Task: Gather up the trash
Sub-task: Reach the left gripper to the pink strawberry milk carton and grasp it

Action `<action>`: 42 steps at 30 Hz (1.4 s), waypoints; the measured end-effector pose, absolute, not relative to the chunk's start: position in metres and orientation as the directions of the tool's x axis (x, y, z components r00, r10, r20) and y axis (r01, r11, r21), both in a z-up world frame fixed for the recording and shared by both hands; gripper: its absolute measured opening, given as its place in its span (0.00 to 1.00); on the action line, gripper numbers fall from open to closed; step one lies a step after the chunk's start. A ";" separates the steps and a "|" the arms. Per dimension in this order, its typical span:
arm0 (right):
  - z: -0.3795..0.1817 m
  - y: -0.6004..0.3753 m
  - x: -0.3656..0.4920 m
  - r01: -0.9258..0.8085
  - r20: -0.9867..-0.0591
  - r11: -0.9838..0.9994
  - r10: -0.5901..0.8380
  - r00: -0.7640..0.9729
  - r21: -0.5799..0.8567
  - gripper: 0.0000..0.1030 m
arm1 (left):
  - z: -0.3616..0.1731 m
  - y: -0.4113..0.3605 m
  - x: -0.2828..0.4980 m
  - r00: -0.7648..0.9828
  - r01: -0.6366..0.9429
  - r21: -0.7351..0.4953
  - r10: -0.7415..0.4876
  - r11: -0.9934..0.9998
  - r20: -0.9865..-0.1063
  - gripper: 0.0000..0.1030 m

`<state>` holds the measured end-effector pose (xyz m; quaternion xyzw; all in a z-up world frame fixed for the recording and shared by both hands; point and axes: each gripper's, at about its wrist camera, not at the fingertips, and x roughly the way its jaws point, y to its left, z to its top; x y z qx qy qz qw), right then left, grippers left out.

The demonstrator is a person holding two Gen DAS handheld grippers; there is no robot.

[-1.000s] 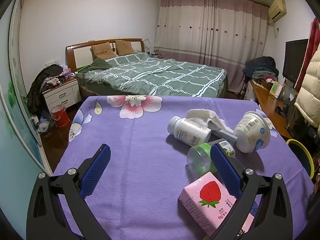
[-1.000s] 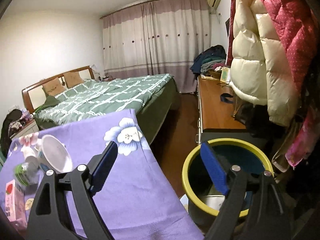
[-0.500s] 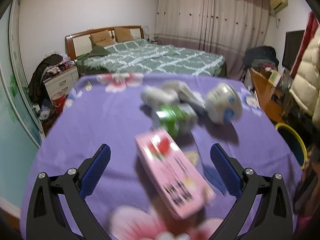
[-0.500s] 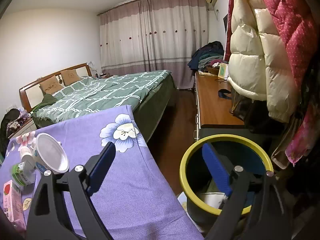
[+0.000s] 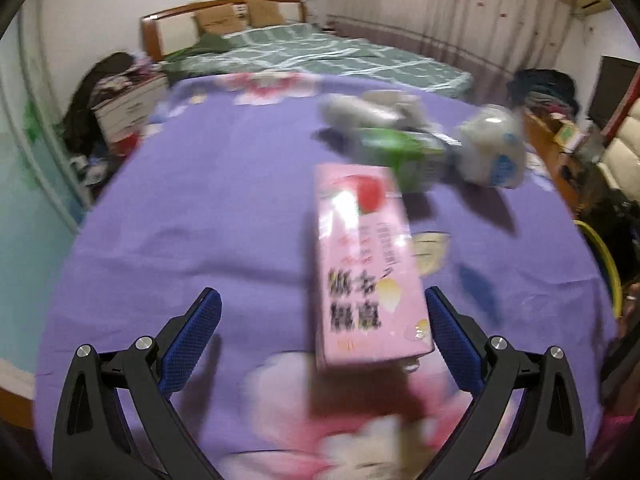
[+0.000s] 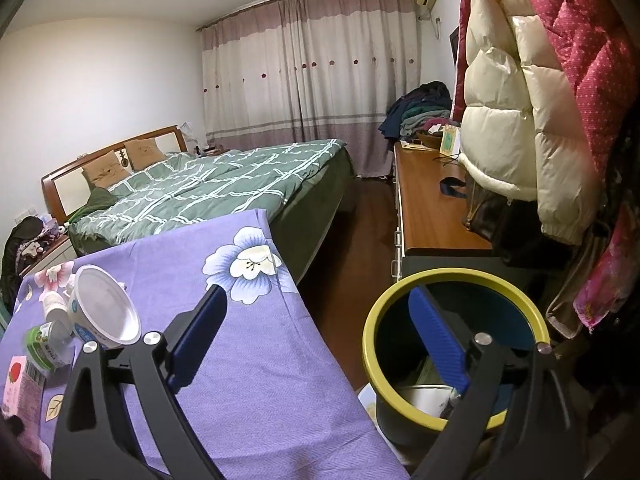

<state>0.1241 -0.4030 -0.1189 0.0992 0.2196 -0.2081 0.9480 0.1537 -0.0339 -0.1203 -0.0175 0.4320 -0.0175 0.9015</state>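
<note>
A pink strawberry milk carton (image 5: 364, 264) lies flat on the purple flowered tablecloth (image 5: 208, 216). Its near end sits between my open left gripper's (image 5: 320, 320) blue fingers, closer to the right one. Behind it lie a green-labelled bottle (image 5: 400, 152), a white bottle (image 5: 352, 110), crumpled tissue (image 5: 400, 100) and a white yogurt cup (image 5: 492, 152). The view is blurred. My right gripper (image 6: 320, 320) is open and empty, above the table's edge and the yellow-rimmed bin (image 6: 456, 344). The cup (image 6: 104, 312), green bottle (image 6: 44, 344) and carton (image 6: 20, 384) show at its left.
The bin stands on the floor right of the table and holds some trash. A bed (image 6: 224, 184) lies beyond the table. A wooden desk (image 6: 432, 208) and hanging coats (image 6: 516, 112) are at the right. A nightstand (image 5: 124, 108) with clothes is at the far left.
My left gripper has swung over and closed in on the pink carton, which now lies between its fingers. The right gripper has drifted only slightly near the bin.
</note>
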 end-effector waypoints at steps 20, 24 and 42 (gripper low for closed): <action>-0.120 -0.400 0.127 0.434 -0.470 0.896 -0.345 0.813 0.094 0.88 | -0.128 -0.022 0.205 0.590 0.240 -0.017 -0.160 0.971 -0.791 0.83; -0.119 -0.400 0.127 0.434 -0.470 0.896 -0.344 0.813 0.094 0.88 | -0.134 -0.025 0.214 0.571 0.258 -0.012 -0.163 0.966 -0.804 0.68; -0.105 -0.417 0.087 0.427 -0.448 0.893 -0.328 0.832 0.140 0.88 | -0.077 -0.065 0.182 0.621 0.373 0.010 -0.241 0.928 -0.746 0.49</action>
